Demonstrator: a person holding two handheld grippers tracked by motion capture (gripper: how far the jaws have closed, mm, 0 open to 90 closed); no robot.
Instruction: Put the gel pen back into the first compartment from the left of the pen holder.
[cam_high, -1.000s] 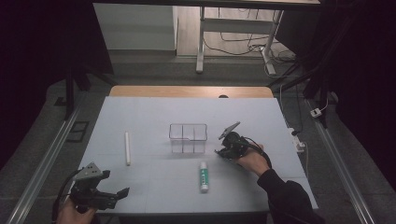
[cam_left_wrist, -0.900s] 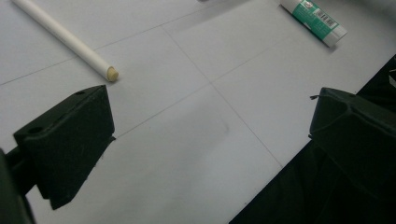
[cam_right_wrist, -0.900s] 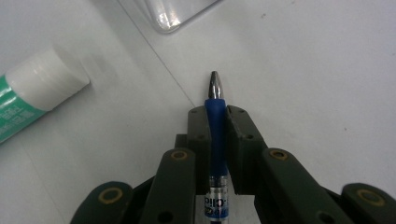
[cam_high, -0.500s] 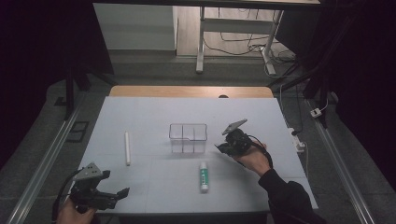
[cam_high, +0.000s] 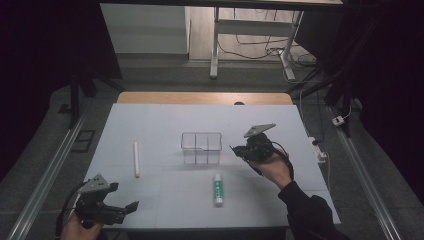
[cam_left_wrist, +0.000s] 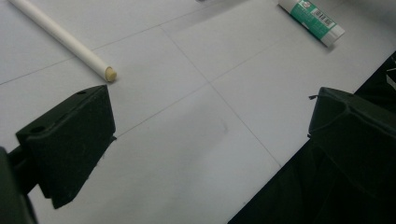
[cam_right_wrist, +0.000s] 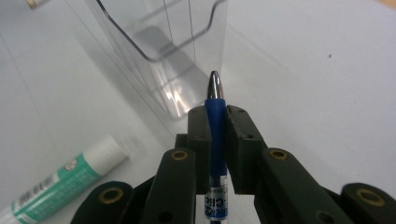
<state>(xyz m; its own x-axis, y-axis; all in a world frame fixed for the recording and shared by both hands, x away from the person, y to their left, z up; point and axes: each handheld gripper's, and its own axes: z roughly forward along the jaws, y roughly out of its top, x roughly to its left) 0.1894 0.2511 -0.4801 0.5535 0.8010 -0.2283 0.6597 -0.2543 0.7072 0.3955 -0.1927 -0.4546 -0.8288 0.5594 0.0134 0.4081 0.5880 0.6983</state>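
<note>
A blue pen (cam_right_wrist: 215, 122) with a silver tip stands clamped between the jaws of my right gripper (cam_right_wrist: 215, 116), pointing at the near corner of a clear plastic box (cam_right_wrist: 163, 42). In the high view that right gripper (cam_high: 239, 150) hovers just right of the clear box (cam_high: 201, 147), lifted off the table. My left gripper (cam_high: 127, 207) rests at the front left edge with its jaws wide apart and nothing between them. A white stick (cam_high: 136, 158) lies left of the box, and its blunt end (cam_left_wrist: 110, 73) reaches the left gripper view. A green-and-white tube (cam_high: 218, 188) lies in front of the box.
The white table (cam_high: 165, 120) ends in a wooden strip at the back. A dark drop-off borders the front edge beside my left gripper's right jaw. The green-and-white tube (cam_left_wrist: 312, 18) lies beyond the left gripper. Cables and a desk frame stand on the floor behind.
My right gripper has risen with the pen and shifted slightly toward the clear box. The left gripper has stayed in place.
</note>
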